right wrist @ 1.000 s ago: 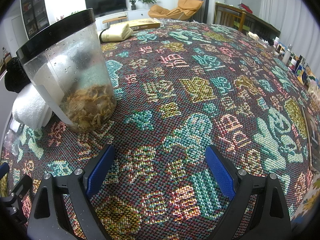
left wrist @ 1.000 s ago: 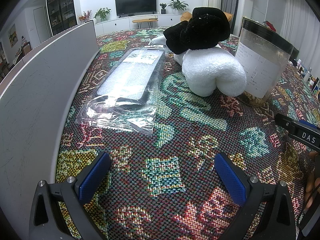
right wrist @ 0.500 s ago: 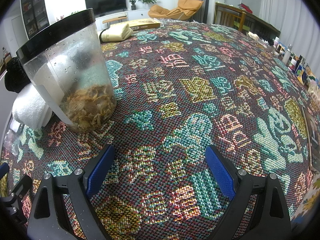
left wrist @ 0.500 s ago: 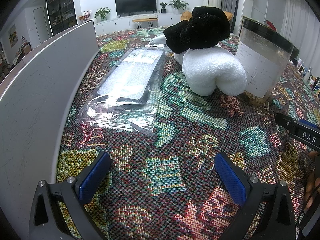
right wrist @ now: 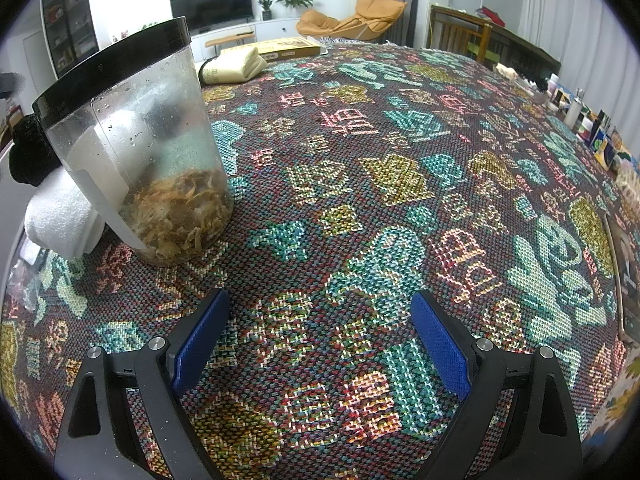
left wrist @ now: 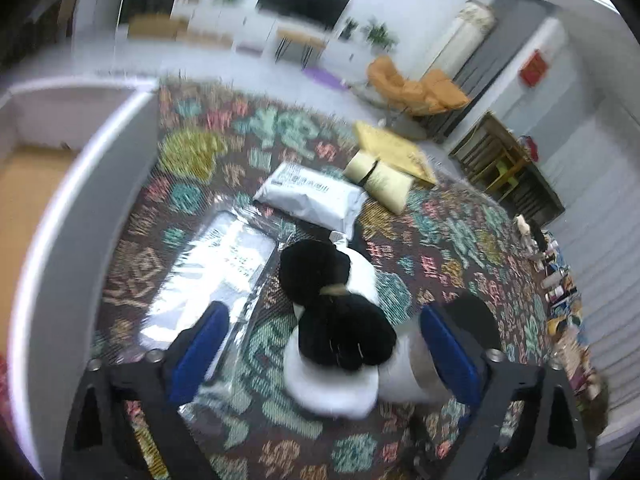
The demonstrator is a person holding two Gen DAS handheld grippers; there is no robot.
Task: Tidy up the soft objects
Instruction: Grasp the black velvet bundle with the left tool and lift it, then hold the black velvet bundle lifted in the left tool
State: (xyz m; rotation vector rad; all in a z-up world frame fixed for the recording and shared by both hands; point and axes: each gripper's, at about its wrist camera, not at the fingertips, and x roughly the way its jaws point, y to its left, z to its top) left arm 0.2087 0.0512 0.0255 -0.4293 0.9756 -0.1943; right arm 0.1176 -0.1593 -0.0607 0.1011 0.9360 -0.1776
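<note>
A black and white plush toy lies on the patterned tablecloth. My left gripper is open and hangs above it, with its blue pads on either side of the toy. The left wrist view is blurred. The toy's edge also shows at far left in the right wrist view. My right gripper is open and empty, low over the cloth. A white soft parcel and a cream rolled cloth lie farther back.
A clear bagged flat item lies left of the toy. A clear jar with a black rim holds dried bits, right of the toy. A white box wall runs along the left. A yellow flat box lies at the back.
My left gripper has risen and moved forward fast, and now looks down on the plush toy between its fingers. The right gripper has not moved.
</note>
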